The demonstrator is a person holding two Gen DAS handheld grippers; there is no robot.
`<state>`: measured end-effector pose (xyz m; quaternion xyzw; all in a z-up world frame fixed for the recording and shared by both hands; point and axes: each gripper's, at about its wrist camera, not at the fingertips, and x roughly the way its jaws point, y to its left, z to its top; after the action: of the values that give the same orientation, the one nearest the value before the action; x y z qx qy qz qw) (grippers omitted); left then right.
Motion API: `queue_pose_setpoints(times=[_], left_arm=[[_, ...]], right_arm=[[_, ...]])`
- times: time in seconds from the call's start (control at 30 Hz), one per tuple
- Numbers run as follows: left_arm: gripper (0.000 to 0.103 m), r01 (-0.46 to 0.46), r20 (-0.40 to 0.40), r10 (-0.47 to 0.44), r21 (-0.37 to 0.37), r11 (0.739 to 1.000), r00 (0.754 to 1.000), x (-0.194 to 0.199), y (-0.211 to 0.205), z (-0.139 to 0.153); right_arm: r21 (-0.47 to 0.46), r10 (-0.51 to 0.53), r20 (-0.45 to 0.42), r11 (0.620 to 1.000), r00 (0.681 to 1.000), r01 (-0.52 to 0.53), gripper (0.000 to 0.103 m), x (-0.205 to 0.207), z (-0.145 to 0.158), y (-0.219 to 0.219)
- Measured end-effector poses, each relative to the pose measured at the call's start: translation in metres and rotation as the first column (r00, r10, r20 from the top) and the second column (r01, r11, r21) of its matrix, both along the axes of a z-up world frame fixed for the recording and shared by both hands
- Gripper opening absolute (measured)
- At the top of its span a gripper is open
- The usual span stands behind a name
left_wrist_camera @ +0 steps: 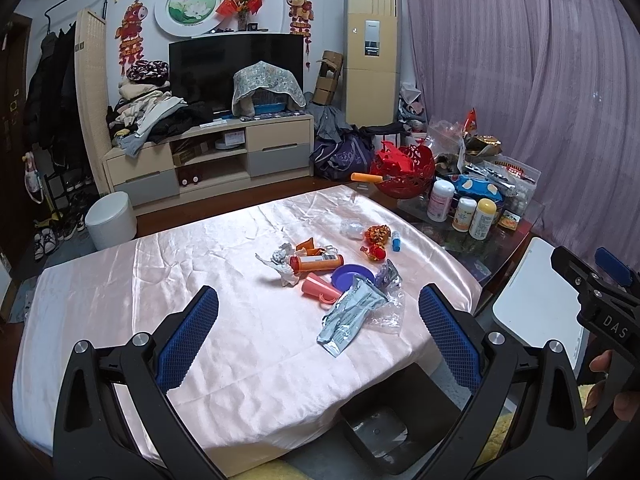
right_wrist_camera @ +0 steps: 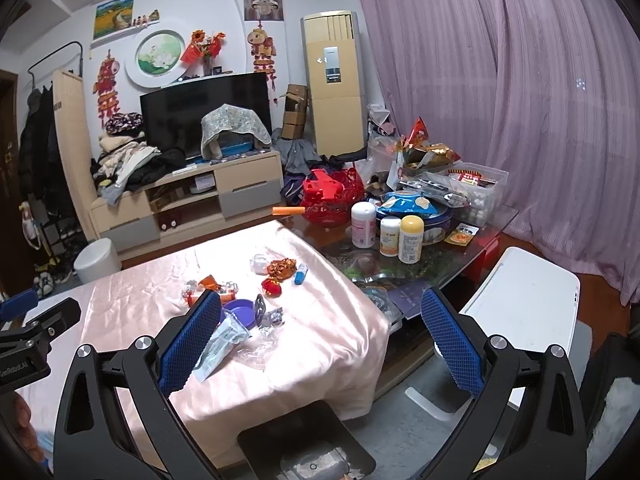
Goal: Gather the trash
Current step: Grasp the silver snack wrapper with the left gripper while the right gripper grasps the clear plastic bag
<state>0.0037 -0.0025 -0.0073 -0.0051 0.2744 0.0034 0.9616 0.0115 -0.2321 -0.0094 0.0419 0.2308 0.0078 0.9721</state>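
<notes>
Trash lies in a loose heap on the pink satin tablecloth [left_wrist_camera: 224,248]: a grey foil pouch [left_wrist_camera: 352,316], clear plastic wrap [left_wrist_camera: 390,314], crumpled paper [left_wrist_camera: 282,262], an orange tube [left_wrist_camera: 320,262], a pink cup [left_wrist_camera: 320,288], a blue lid [left_wrist_camera: 352,274], a gold wrapper [left_wrist_camera: 378,234] and a small blue bottle [left_wrist_camera: 396,240]. My left gripper [left_wrist_camera: 318,336] is open and empty, held above the near table edge just short of the pouch. My right gripper [right_wrist_camera: 320,344] is open and empty, to the right of the heap; the pouch [right_wrist_camera: 224,342] shows beside its left finger. A dark bin [left_wrist_camera: 380,432] stands below the table edge, also seen in the right wrist view [right_wrist_camera: 308,452].
A glass side table [right_wrist_camera: 480,236] to the right holds bottles [right_wrist_camera: 410,238], a red basket [right_wrist_camera: 332,196] and snack packs. A white stool [right_wrist_camera: 528,292] stands at the right. A TV cabinet [left_wrist_camera: 208,156] and a white round bin [left_wrist_camera: 110,220] are farther back.
</notes>
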Motion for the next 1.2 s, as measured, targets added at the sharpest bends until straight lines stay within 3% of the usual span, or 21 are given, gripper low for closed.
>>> queue_pose_setpoints(times=[0.17,0.3,0.57,0.83,1.1,1.13,1.2], left_arm=[[0.095,-0.014,-0.027,0.014,0.012,1.0,1.0,0.015,0.011,-0.014],[0.095,-0.046,-0.059,0.047,0.028,0.999,0.997,0.027,0.02,-0.028],[0.095,-0.053,-0.179,0.053,0.005,0.999,0.982,0.055,0.036,-0.071],[0.095,0.032,-0.303,-0.021,0.031,0.999,0.953,0.088,0.031,-0.121],[0.092,0.137,-0.386,-0.121,0.013,0.991,0.914,0.119,0.017,-0.157],[0.087,0.151,-0.394,-0.135,0.009,0.989,0.909,0.123,0.015,-0.162],[0.078,0.175,-0.415,-0.161,-0.004,0.984,0.895,0.131,0.013,-0.172]], right_arm=[[0.007,0.009,-0.04,1.0,0.999,-0.008,0.1,0.011,-0.009,-0.001],[0.079,0.037,-0.118,0.997,0.992,-0.028,0.1,0.027,-0.025,-0.007],[0.043,0.071,-0.218,0.997,0.973,-0.063,0.1,0.059,-0.063,0.01],[-0.005,0.081,-0.366,0.996,0.927,-0.089,0.1,0.096,-0.108,0.024],[0.077,0.163,-0.445,0.987,0.881,-0.144,0.1,0.131,-0.141,0.038],[0.089,0.181,-0.457,0.983,0.871,-0.158,0.097,0.134,-0.145,0.042],[0.139,0.23,-0.489,0.973,0.842,-0.186,0.078,0.143,-0.155,0.048]])
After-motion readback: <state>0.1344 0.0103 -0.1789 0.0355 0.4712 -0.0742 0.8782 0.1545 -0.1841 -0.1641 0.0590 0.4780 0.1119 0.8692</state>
